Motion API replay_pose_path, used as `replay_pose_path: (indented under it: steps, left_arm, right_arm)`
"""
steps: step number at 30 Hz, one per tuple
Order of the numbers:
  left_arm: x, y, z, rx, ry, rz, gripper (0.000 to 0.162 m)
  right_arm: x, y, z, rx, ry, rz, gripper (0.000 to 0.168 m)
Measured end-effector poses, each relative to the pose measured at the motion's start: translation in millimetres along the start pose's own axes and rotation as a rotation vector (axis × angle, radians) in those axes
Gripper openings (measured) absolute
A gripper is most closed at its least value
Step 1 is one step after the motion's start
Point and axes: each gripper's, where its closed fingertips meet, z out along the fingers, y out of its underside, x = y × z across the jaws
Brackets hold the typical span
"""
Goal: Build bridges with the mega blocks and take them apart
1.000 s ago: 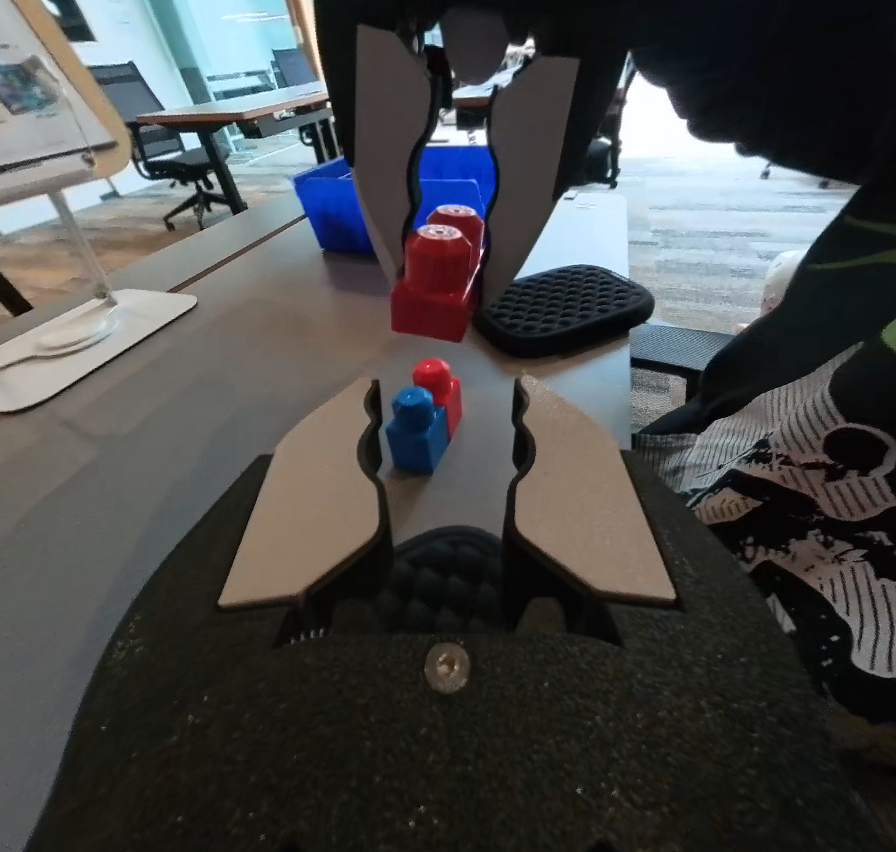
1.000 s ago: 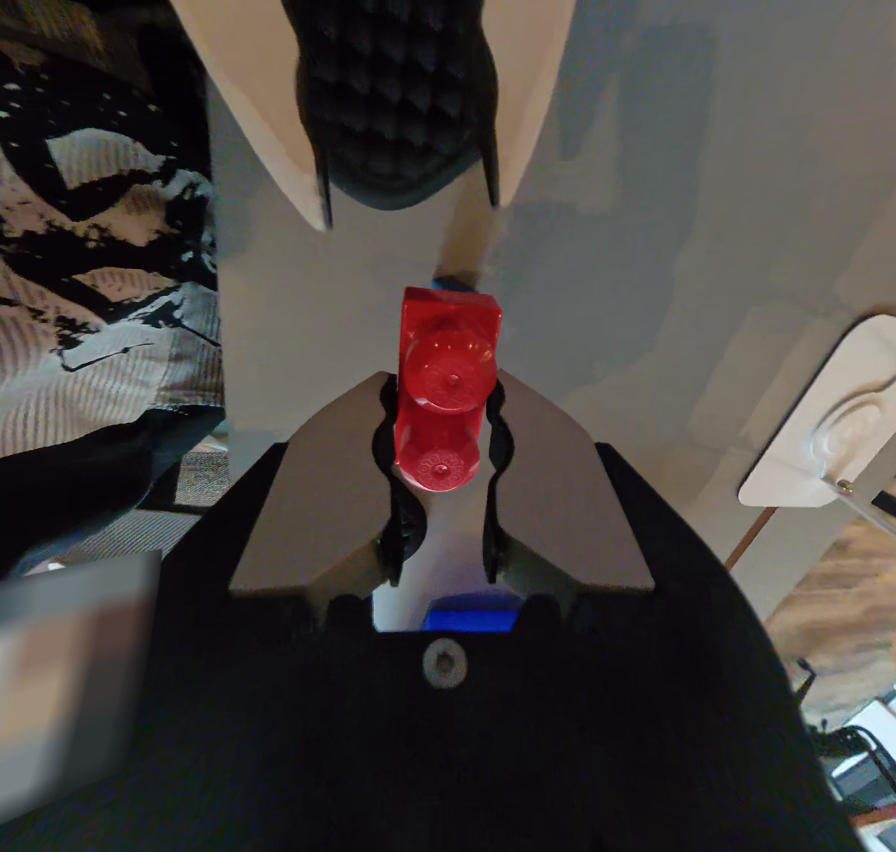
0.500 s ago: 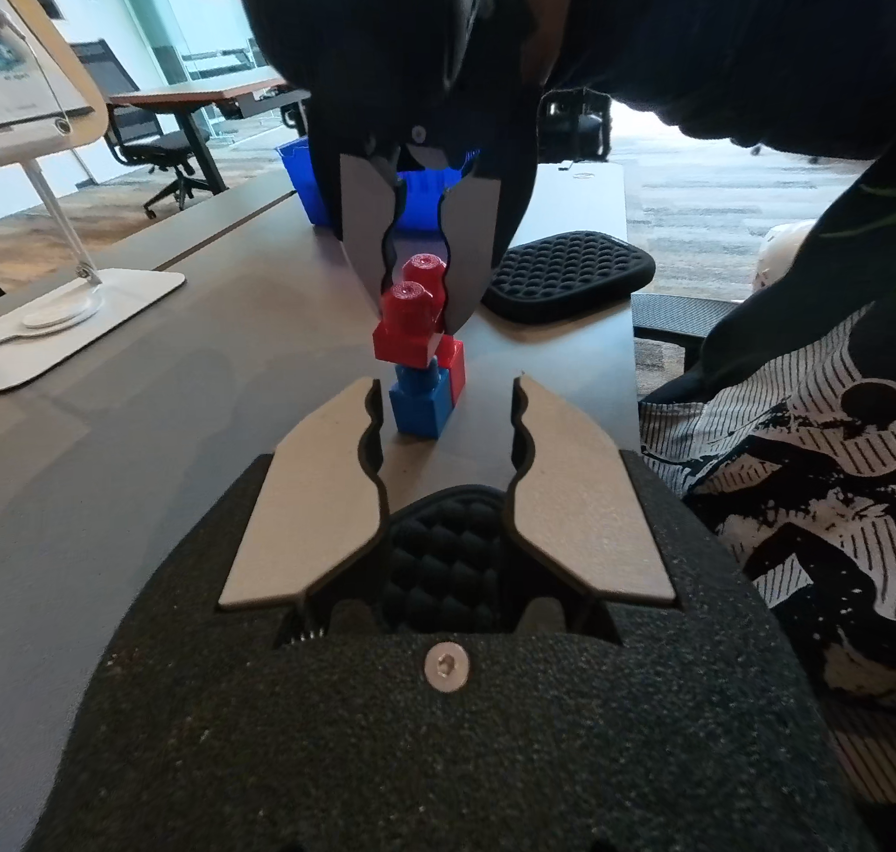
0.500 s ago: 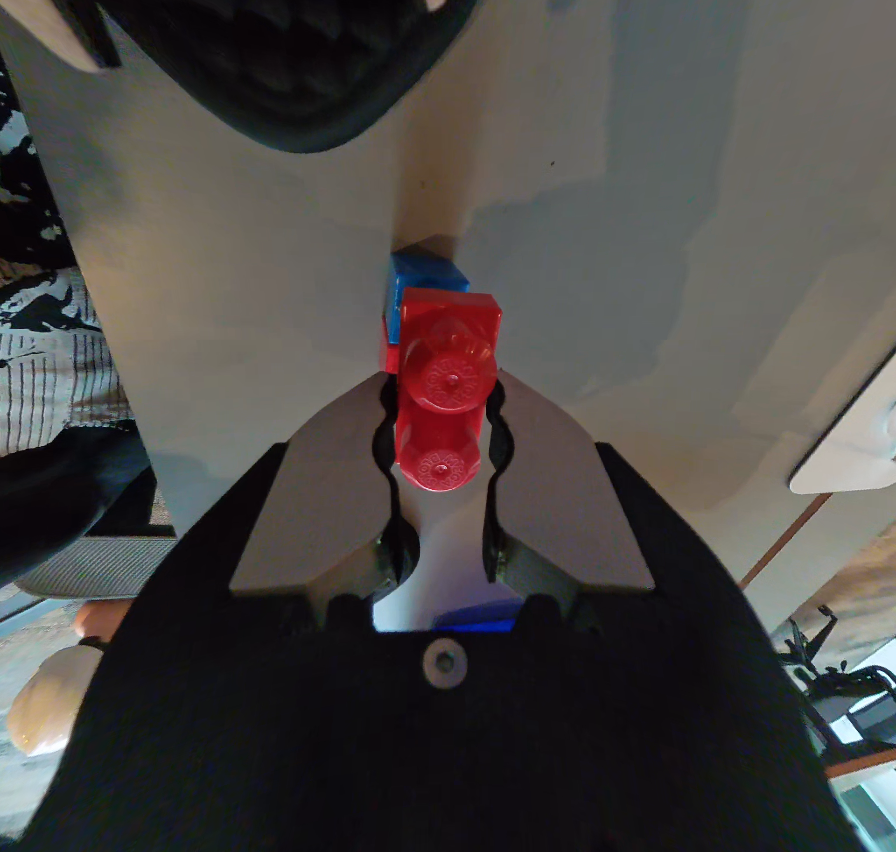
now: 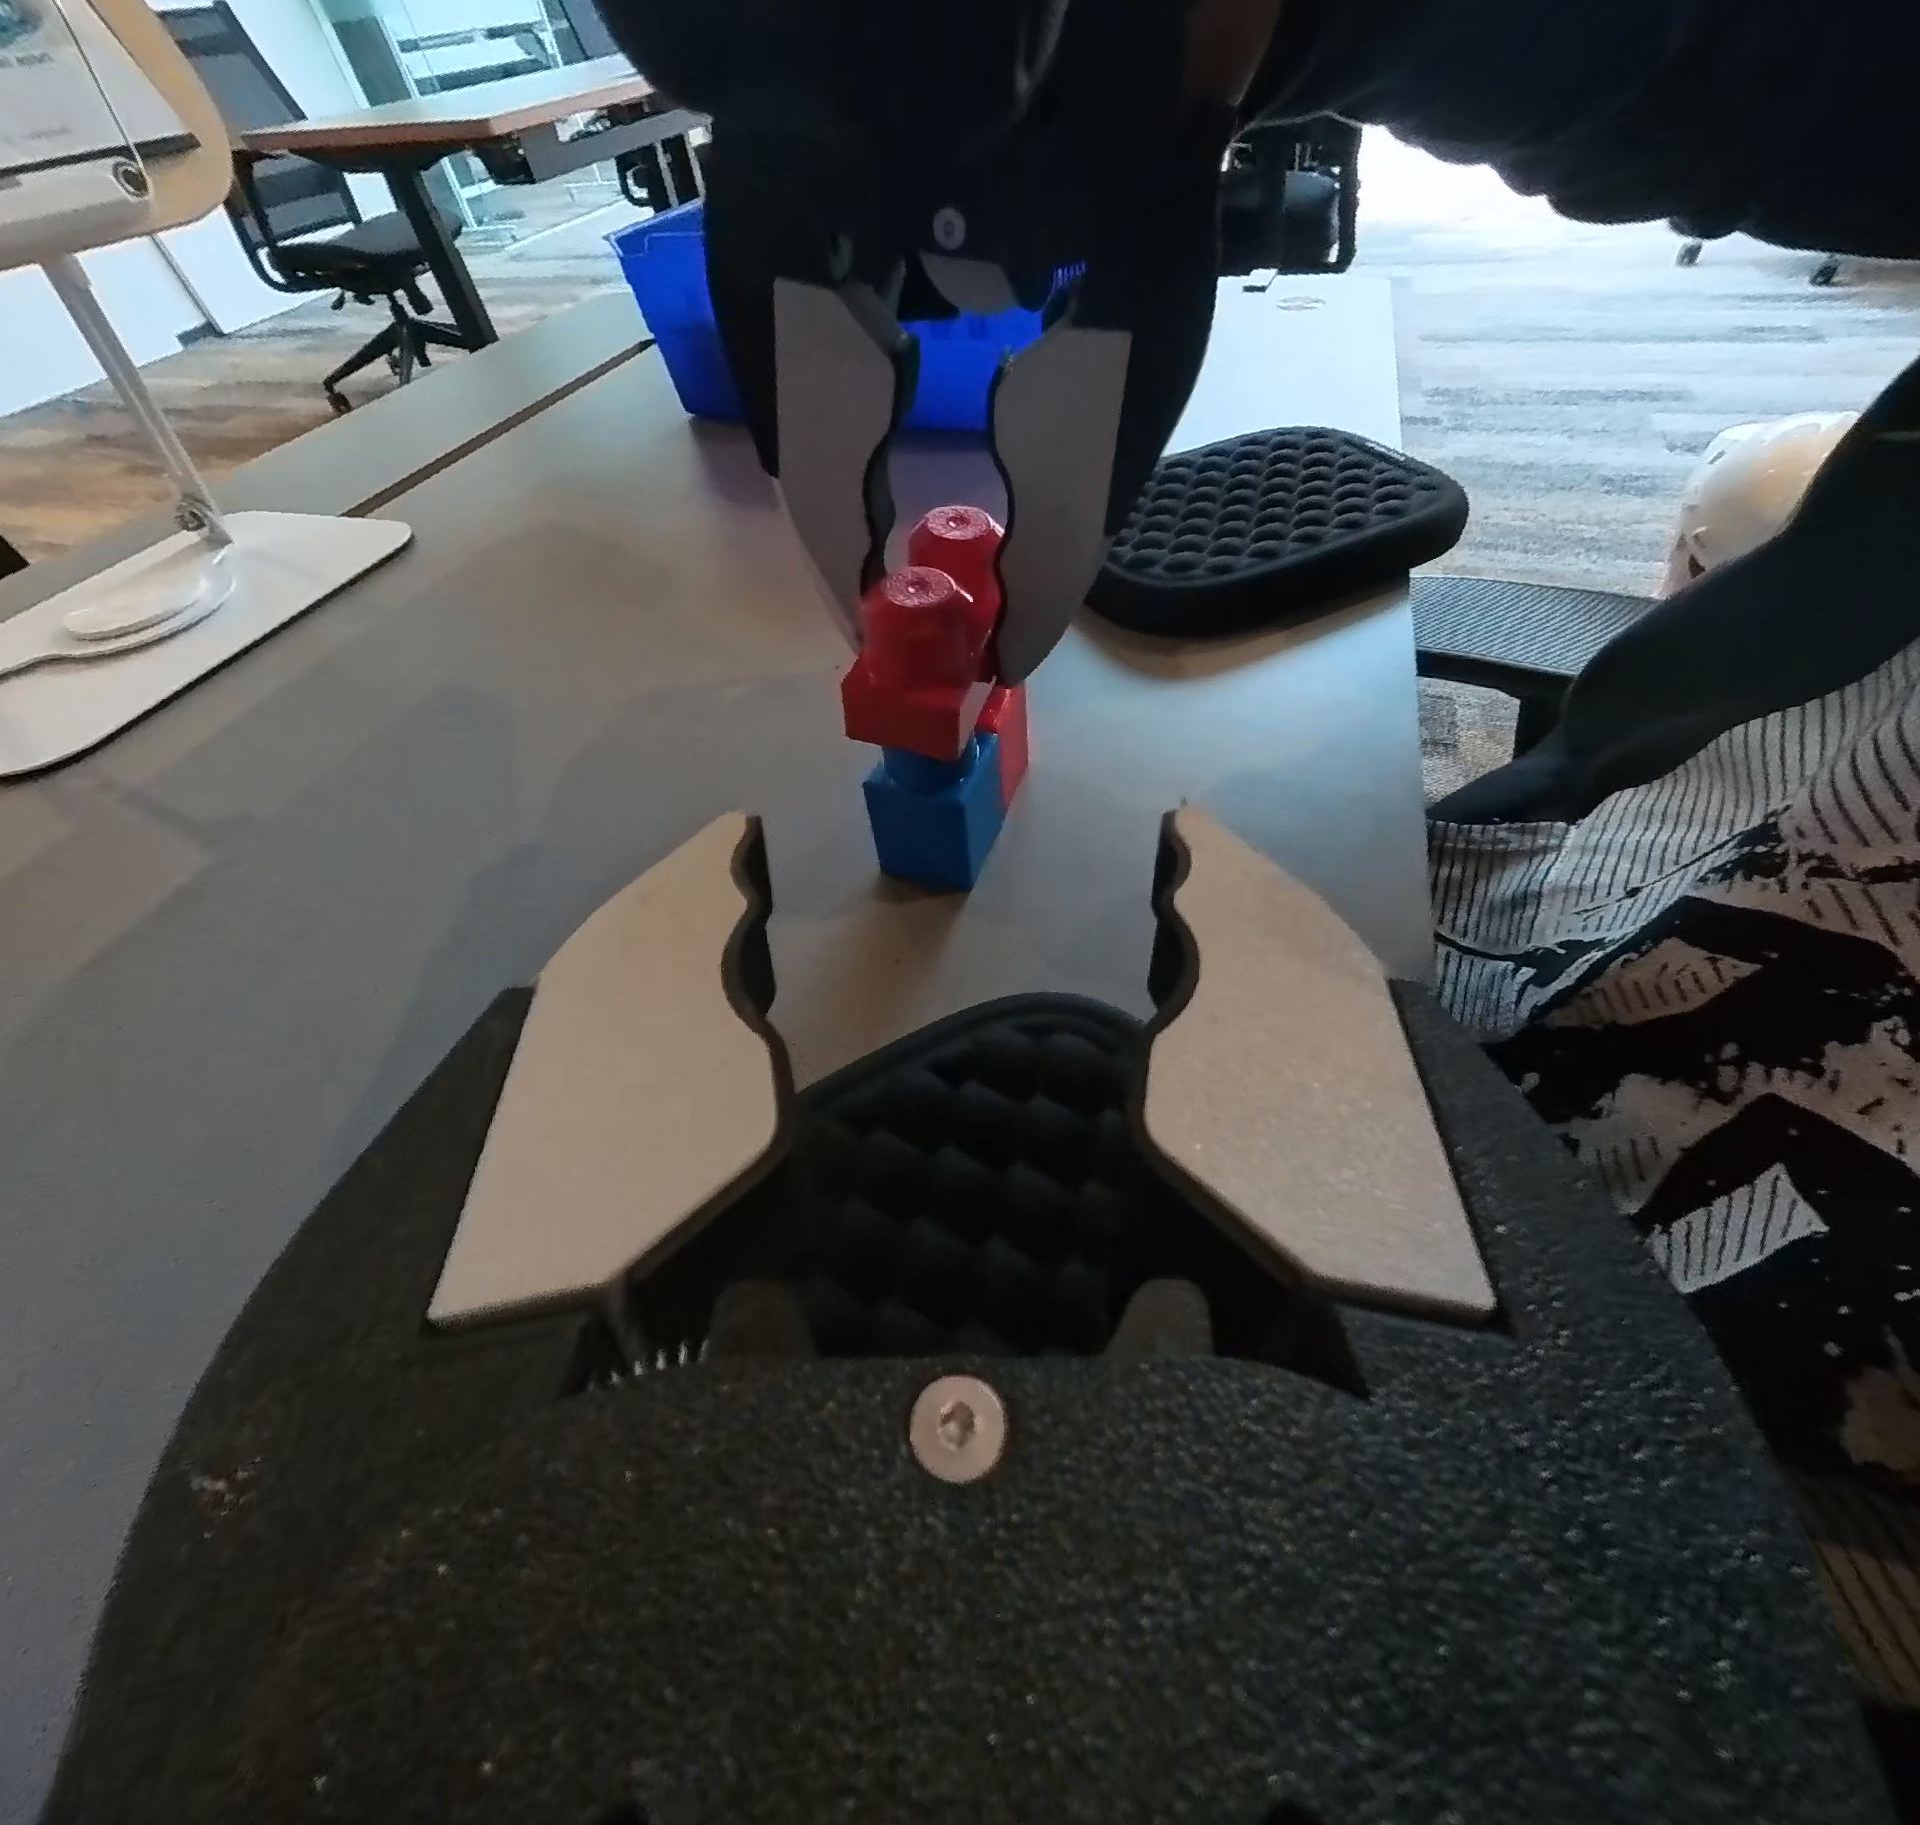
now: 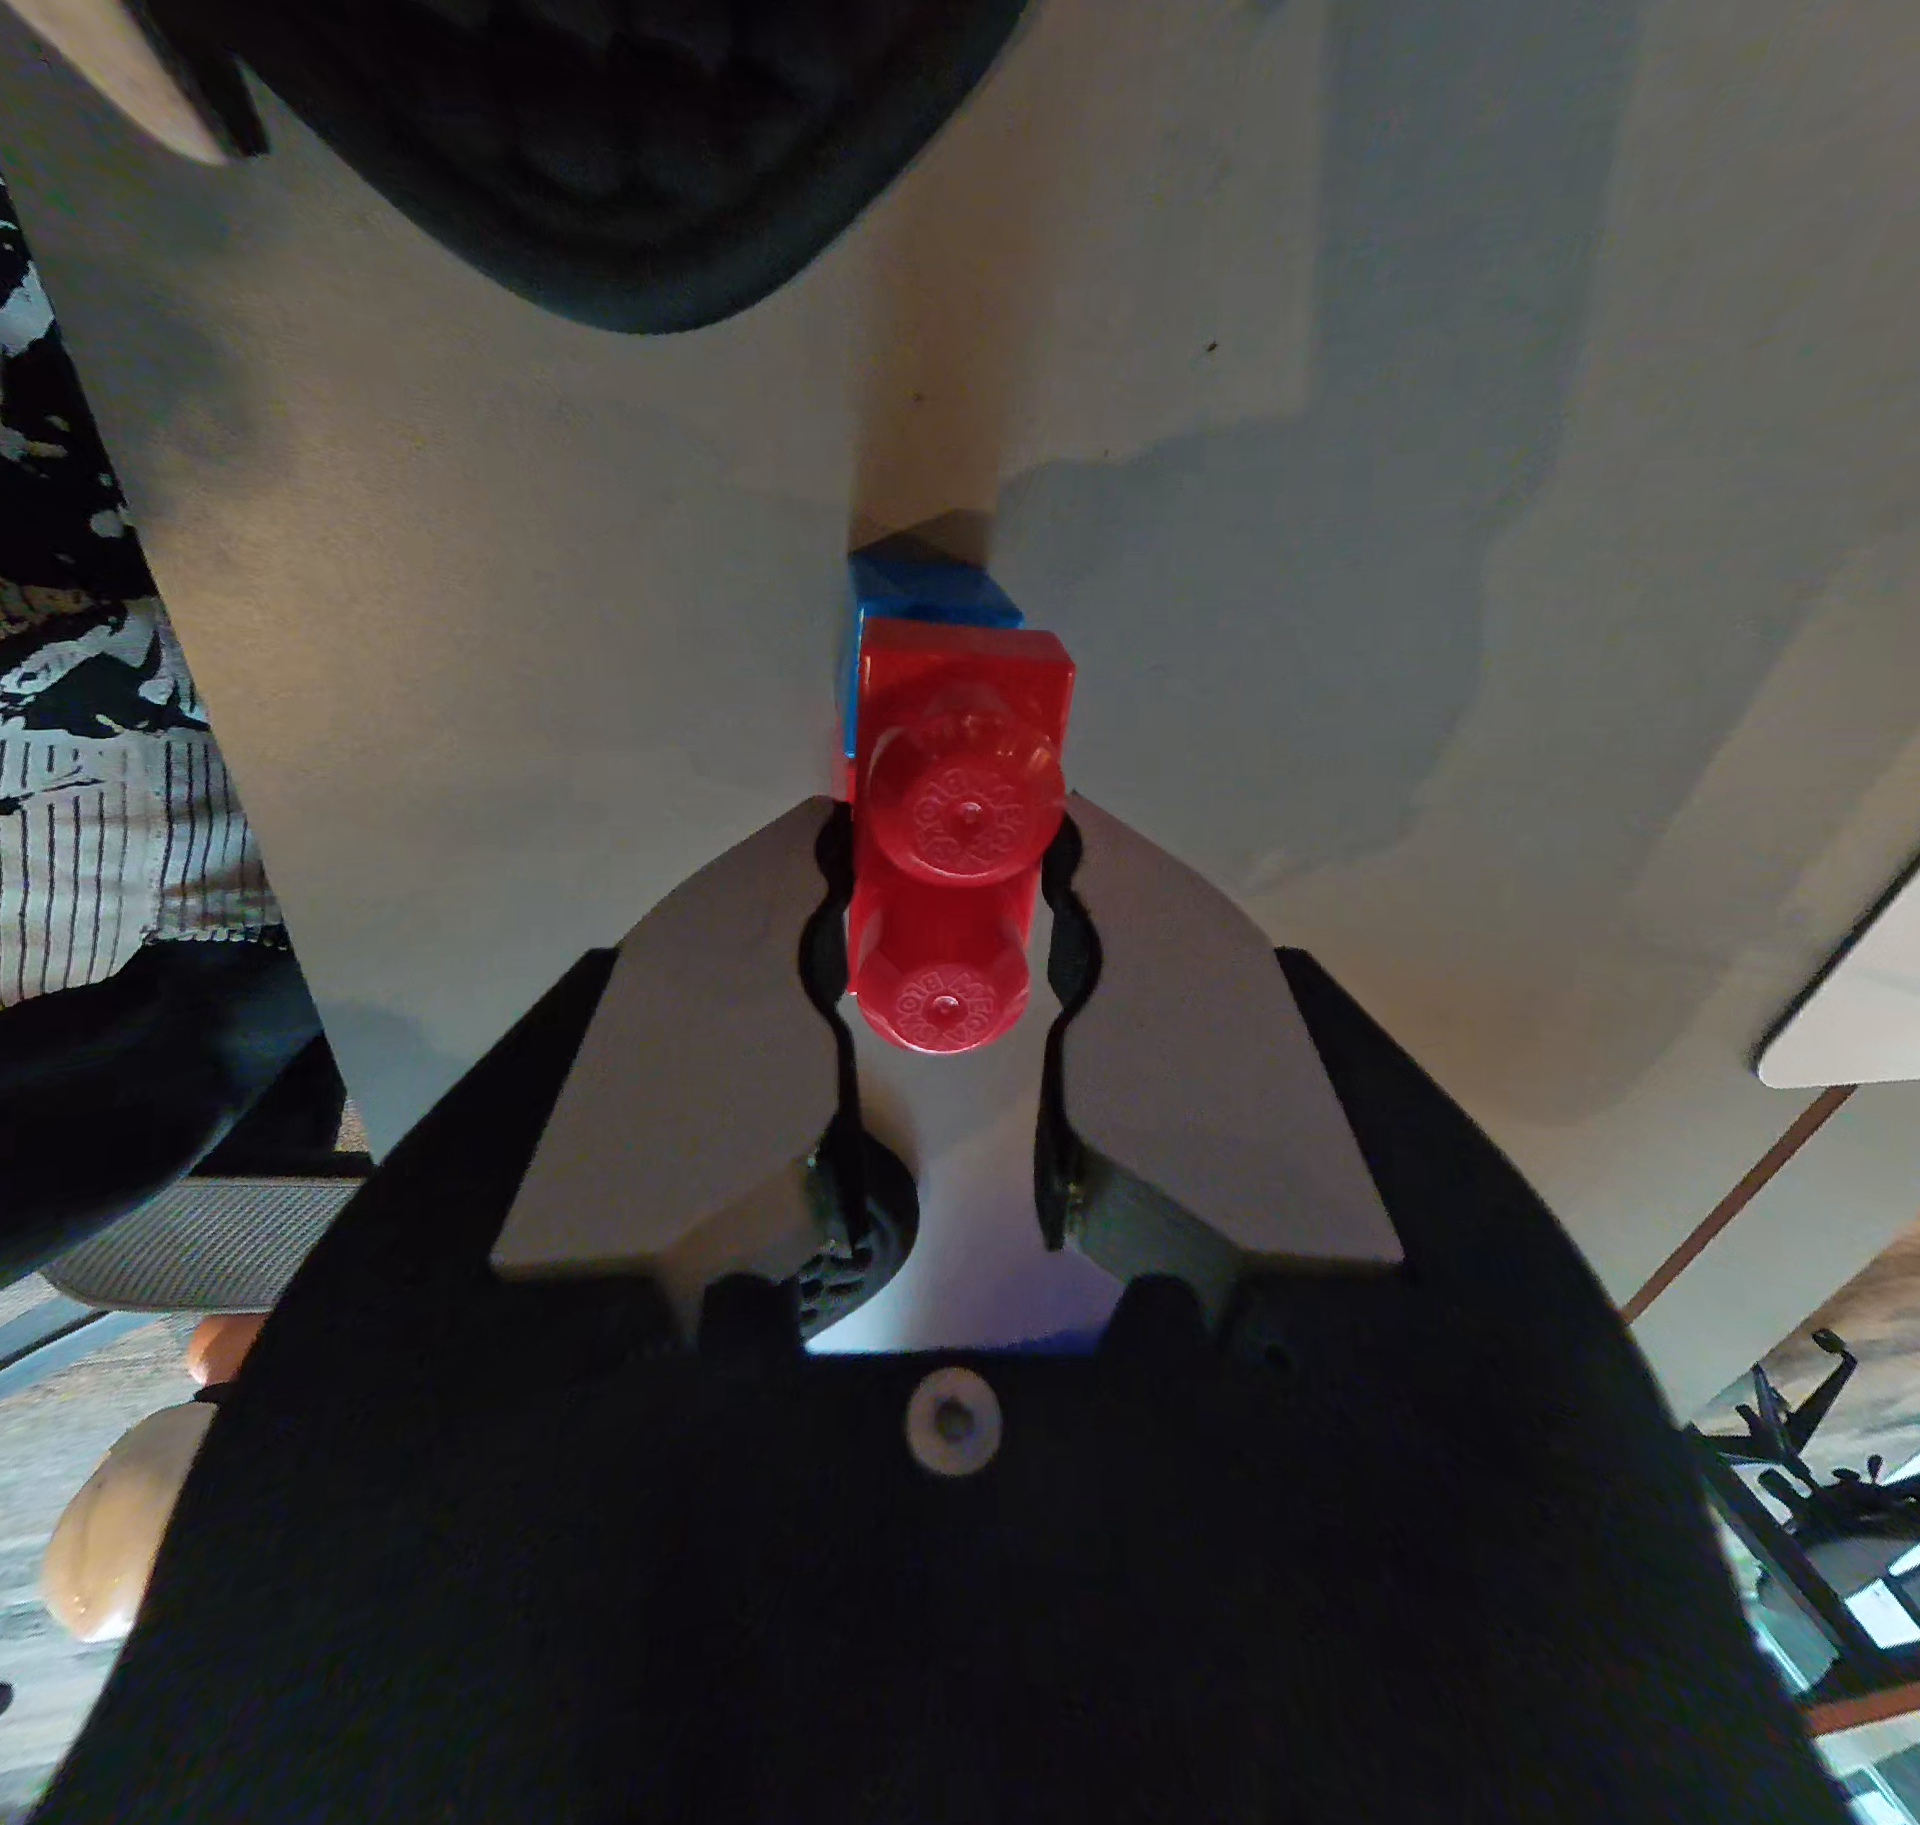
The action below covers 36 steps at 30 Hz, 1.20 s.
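Right claw (image 6: 945, 902) grips a red two-stud block (image 6: 951, 809) between its grey fingers (image 6: 727, 996), clenched on the block's sides, with both round studs facing the right wrist camera. In the left wrist view the same claw (image 5: 935, 632) comes down from above, and the red two-stud block (image 5: 914, 669) sits slightly tilted on the stud of a blue single-stud block (image 5: 930, 819), which stands on the grey tabletop (image 5: 416, 736). A second red block (image 5: 1010, 747) stands just behind the blue one, touching it, under the far end of the held block; whether the held block is seated on it cannot be told. The left claw (image 5: 961, 892) hangs released, its fingers spread wide and holding nothing, just short of the blue block and not touching it. Farther back on the tabletop lie a black honeycomb-textured pad (image 5: 1278, 518) to the right and a blue bin (image 5: 675, 321) behind the right claw. A white stand base (image 5: 208, 612) rests at the left edge. From above, the blue single-stud block (image 6: 925, 591) peeks out beyond the red one.
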Motion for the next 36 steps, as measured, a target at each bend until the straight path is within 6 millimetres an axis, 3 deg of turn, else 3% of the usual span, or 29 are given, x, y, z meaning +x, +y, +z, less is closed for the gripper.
replay_pose_path:
  steps: [6,36]
  left_arm:
    - [-2.2,0.3,-0.7,0.007,-0.004,-0.018,0.071]
    - [-3.1,1.1,-0.7,0.012,0.000,-0.025,0.066]
  right_arm:
    - [-3.1,2.9,9.3,-0.003,-0.023,0.012,0.035]
    - [-2.5,2.4,18.6,0.051,-0.016,0.069,0.035]
